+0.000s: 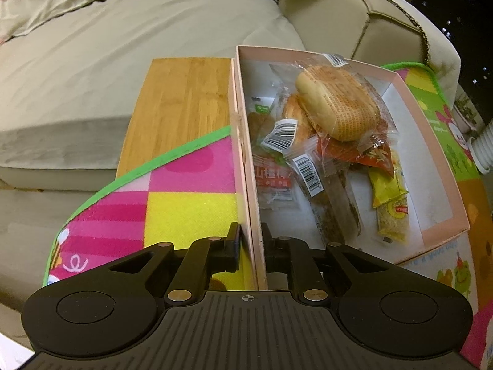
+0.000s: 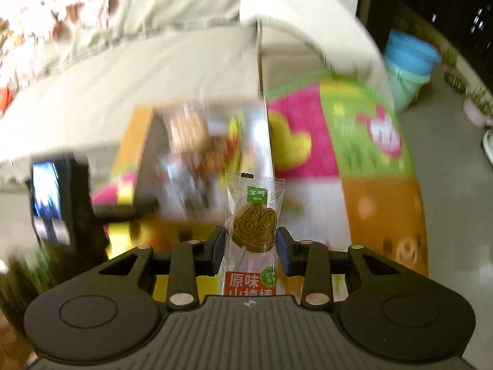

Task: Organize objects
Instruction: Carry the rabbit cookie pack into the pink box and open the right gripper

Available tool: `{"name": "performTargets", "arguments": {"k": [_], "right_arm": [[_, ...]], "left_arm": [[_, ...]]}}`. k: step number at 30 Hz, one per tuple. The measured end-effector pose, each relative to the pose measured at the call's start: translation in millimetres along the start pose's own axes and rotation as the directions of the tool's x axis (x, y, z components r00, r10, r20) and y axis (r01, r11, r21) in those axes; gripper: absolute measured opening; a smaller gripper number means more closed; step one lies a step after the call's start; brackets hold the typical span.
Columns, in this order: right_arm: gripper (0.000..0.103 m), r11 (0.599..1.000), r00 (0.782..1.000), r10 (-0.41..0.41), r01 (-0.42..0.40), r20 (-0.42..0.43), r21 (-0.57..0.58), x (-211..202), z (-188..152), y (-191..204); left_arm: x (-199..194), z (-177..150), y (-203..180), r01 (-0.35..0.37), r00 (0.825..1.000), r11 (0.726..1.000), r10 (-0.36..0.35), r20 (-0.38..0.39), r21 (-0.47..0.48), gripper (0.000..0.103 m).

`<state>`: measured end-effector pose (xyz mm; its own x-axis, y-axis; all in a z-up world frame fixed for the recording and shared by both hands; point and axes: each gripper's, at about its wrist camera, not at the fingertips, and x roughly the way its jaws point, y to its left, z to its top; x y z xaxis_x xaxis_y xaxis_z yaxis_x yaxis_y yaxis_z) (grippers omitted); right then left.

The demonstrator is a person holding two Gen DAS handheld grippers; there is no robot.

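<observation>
Item: clear-wrapped rabbit-shaped brown lollipop snack [image 2: 253, 226], clamped at mid-wrapper between fingers of right gripper [image 2: 250, 248], held in air near open pink cardboard box [image 1: 443, 182] on colourful play mat [image 1: 188, 212]
Left gripper [image 1: 251, 240]: fingers nearly together, pinching box wall
Handling, judged: light, brittle, film slippery; grip wrapper sides gently

"原味" on snack wrapper [image 2: 250, 246]

Left gripper [image 1: 251, 240] is pointing steeply downward, jaws pinching a thin wall at 12 o'clock; right gripper [image 2: 251, 246] is clasping a packet.
</observation>
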<state>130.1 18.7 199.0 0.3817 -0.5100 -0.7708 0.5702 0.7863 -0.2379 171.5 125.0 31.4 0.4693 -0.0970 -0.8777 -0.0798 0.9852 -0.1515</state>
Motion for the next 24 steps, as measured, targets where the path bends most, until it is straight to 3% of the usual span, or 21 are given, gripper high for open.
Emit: {"name": "performTargets", "arguments": {"k": [5, 9, 16, 24], "right_arm": [[0.035, 0.999, 0.991, -0.016, 0.021, 0.131, -0.034, -11.9, 42.1, 15.9], [0.035, 0.998, 0.984, -0.020, 0.029, 0.177, -0.052, -7.8, 60.0, 26.1], [0.035, 0.997, 0.985, -0.023, 0.034, 0.173, -0.062, 18.2, 65.2, 33.8], [0.043, 0.998, 0.991, -0.022, 0.030, 0.135, -0.058, 46.5, 63.3, 29.7]], "left_arm": [[-1.0, 0.4, 2.2, 0.015, 1.000, 1.000, -0.015, -0.006, -0.002, 0.015], [-1.9, -0.3, 1.9, 0.019, 1.000, 1.000, -0.019, -0.007, 0.003, 0.015], [-1.5, 0.4, 3.0, 0.024, 1.000, 1.000, -0.024, -0.010, 0.008, 0.015], [-2.2, 0.4, 4.3, 0.024, 1.000, 1.000, -0.024, -0.015, 0.006, 0.016]]}}
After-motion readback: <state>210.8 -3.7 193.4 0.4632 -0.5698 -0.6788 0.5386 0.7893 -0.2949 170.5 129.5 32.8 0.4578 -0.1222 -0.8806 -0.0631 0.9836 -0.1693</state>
